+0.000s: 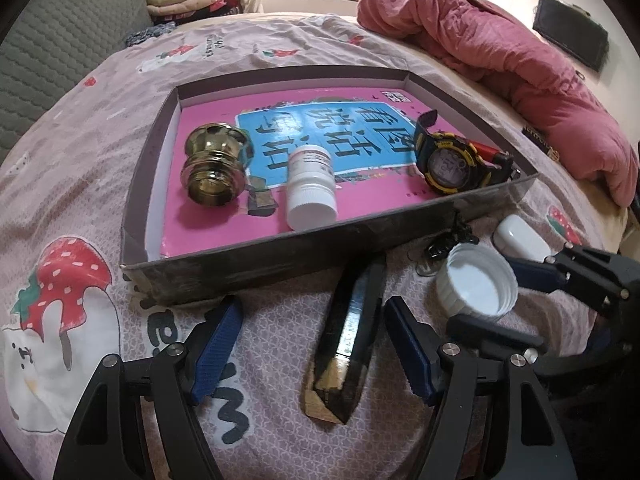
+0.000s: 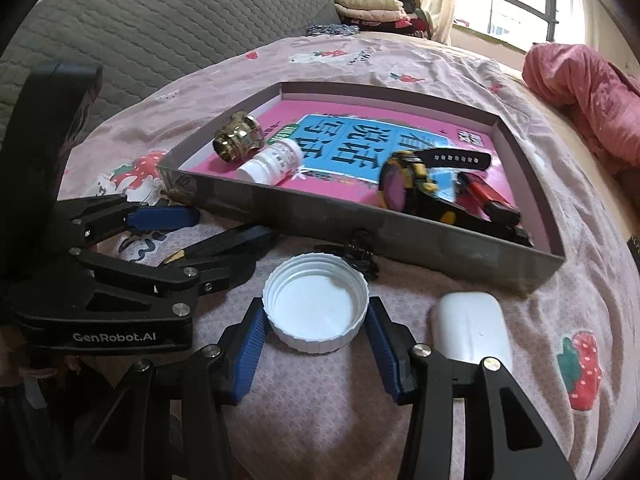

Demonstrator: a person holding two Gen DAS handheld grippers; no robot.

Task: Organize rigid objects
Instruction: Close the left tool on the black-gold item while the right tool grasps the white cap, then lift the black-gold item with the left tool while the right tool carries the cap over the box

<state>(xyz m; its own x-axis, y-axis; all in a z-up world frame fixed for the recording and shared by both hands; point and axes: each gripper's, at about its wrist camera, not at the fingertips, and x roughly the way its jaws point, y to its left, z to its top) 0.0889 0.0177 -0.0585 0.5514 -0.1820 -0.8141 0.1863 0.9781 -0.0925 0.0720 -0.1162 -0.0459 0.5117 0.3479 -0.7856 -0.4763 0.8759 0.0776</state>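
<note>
Straddling white cap (image 2: pixel 316 306) — right tool (image 2: pixel 316 350)

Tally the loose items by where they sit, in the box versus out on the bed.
In the box: 4 (brass knob, white bottle, watch, red lighter)
On the bedspread: 4 (white cap, dark crystal, white case, black hair clip)
Total: 8
</note>
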